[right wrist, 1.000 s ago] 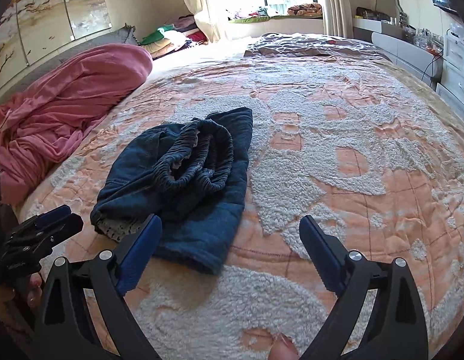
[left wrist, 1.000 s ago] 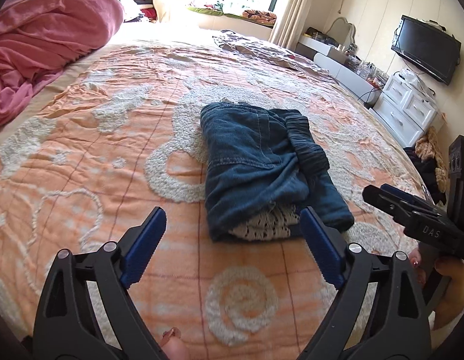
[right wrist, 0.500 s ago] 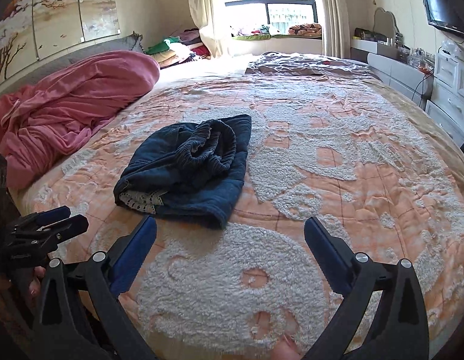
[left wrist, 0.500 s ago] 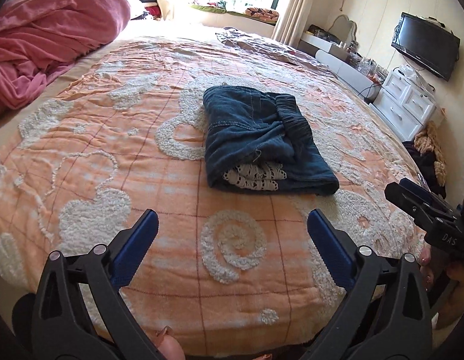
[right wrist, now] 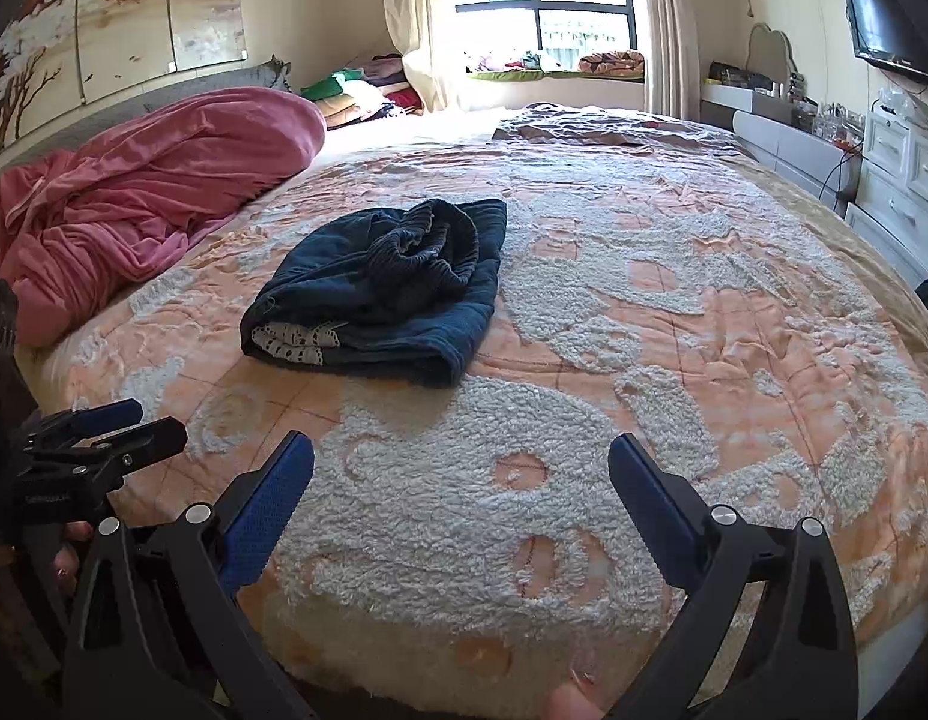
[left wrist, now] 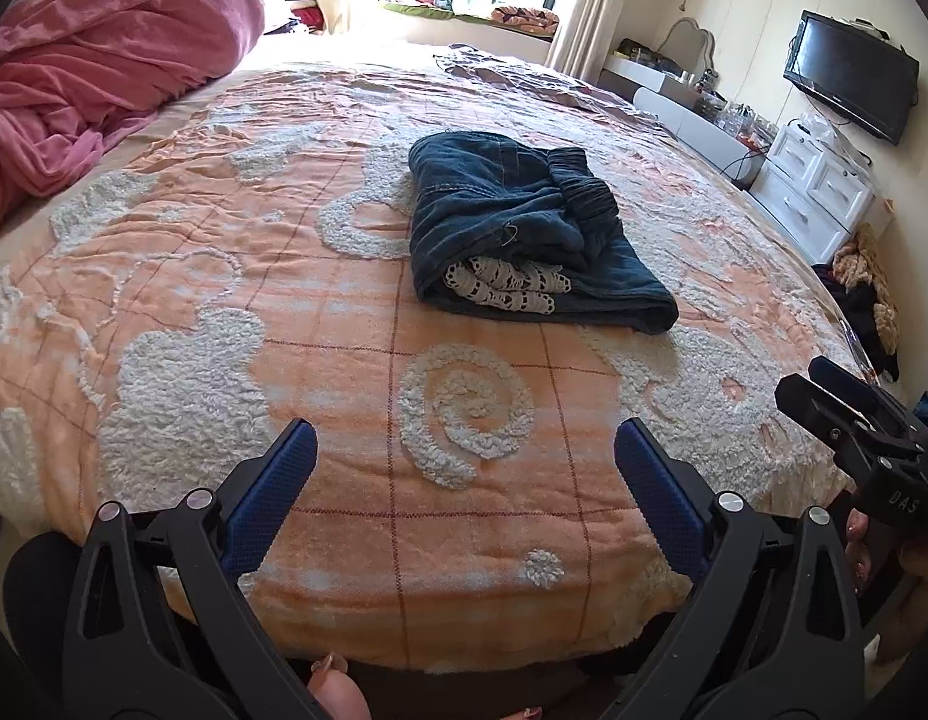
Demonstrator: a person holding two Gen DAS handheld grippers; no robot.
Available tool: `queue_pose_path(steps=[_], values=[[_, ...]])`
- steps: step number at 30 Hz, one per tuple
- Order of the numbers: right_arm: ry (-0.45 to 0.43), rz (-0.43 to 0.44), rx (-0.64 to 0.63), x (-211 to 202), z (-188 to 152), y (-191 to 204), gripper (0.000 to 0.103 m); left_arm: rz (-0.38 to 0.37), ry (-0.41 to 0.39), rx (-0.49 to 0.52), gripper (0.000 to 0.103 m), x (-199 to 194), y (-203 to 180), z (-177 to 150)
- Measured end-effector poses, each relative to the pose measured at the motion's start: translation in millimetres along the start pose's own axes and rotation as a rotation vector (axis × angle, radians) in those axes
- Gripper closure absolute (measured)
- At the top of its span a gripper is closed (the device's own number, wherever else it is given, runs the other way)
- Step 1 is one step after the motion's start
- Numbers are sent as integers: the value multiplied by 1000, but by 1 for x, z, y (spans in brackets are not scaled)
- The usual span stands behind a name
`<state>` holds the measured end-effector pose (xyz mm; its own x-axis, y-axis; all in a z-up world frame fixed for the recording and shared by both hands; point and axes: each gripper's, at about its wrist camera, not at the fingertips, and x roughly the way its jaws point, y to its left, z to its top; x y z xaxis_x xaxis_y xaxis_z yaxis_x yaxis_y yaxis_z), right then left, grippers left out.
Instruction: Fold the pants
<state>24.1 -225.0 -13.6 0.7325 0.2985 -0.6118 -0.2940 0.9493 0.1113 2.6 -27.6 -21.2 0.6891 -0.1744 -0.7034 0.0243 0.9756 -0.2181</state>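
Your left claw [left wrist: 464, 468] is released, its two blue pads spread wide with nothing between them; it hangs over the near edge of the bed [left wrist: 356, 516], and only bedspread shows between the pads. Your right claw [right wrist: 461, 468] is released in the same way, jaws wide apart and gripping nothing, also above the near edge.

Pants [left wrist: 524, 228]: a dark blue folded bundle lying flat on the bedspread, well ahead of the left claw and slightly to its right, apart from both claws. A gathered waistband [left wrist: 584, 180] sits bunched on top toward the far right of the bundle. White lace trim [left wrist: 500, 288] shows at the open edge that faces you. From the right claw, the pants [right wrist: 380, 294] lie ahead and to the left, with the lace at the near-left corner.

Pink blanket [left wrist: 92, 72]: heaped far ahead and to the left of the left claw, well apart from the pants.

Right claw as seen from the left one [left wrist: 848, 414]: it enters at the right edge, level with the left pads, beside the bed. Left claw as seen from the right one [right wrist: 104, 432]: at the left edge, likewise beside the bed.

Television [left wrist: 851, 78]: on the wall far to the right, above white drawers [left wrist: 818, 192].
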Motion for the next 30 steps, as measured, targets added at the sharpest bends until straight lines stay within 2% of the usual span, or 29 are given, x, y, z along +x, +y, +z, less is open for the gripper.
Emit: queue_pose_path(steps=[5,30], values=[[-1,-10,40,1,-1,-11,5,13,13,13,10,3,-2,-3],[27,-21,46,8,-4,-10,5,25,4,25,10,0,-5,-1]])
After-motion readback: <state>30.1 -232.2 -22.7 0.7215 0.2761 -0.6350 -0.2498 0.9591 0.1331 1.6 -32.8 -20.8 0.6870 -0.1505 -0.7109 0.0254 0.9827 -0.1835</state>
